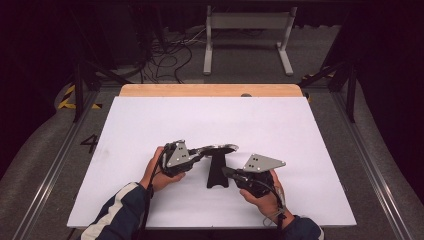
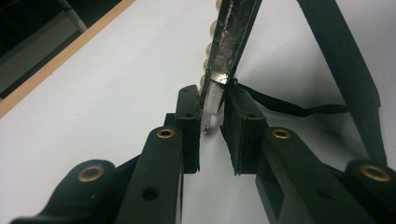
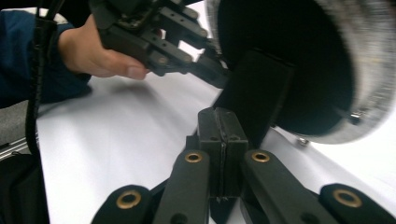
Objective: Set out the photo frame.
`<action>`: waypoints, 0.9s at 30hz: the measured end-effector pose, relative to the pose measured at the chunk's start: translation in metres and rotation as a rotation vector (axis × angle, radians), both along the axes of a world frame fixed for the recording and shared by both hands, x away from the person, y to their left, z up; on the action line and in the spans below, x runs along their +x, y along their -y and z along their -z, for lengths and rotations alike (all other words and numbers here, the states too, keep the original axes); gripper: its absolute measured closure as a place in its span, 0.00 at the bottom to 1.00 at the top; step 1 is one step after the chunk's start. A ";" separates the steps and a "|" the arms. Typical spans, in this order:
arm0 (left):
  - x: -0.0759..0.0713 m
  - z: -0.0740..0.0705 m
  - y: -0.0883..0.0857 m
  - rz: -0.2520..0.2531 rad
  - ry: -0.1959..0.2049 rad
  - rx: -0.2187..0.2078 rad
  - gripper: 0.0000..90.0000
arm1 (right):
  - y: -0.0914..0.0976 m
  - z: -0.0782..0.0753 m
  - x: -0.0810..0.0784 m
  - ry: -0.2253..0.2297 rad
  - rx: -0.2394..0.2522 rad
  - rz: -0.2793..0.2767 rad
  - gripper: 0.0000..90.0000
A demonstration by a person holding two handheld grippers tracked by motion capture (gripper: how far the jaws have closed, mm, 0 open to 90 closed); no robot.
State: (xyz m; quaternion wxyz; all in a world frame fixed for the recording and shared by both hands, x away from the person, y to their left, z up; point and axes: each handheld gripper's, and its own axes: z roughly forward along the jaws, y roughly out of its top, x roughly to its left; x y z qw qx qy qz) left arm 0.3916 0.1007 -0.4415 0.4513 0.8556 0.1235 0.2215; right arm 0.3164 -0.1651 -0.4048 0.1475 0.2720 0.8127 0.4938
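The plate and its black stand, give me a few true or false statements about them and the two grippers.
1. The left gripper clamps the rim of the plate. True.
2. The right gripper has its jaws wide open. False: they are pressed together.
3. The black stand stands upright on the white table. True.
4. The plate lies flat on the table. False: it is raised at the top of the stand, with the left gripper on its rim.
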 end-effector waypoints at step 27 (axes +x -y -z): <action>0.003 0.006 0.007 -0.025 -0.017 -0.017 0.82 | -0.072 0.040 -0.009 0.092 -0.177 -0.011 1.00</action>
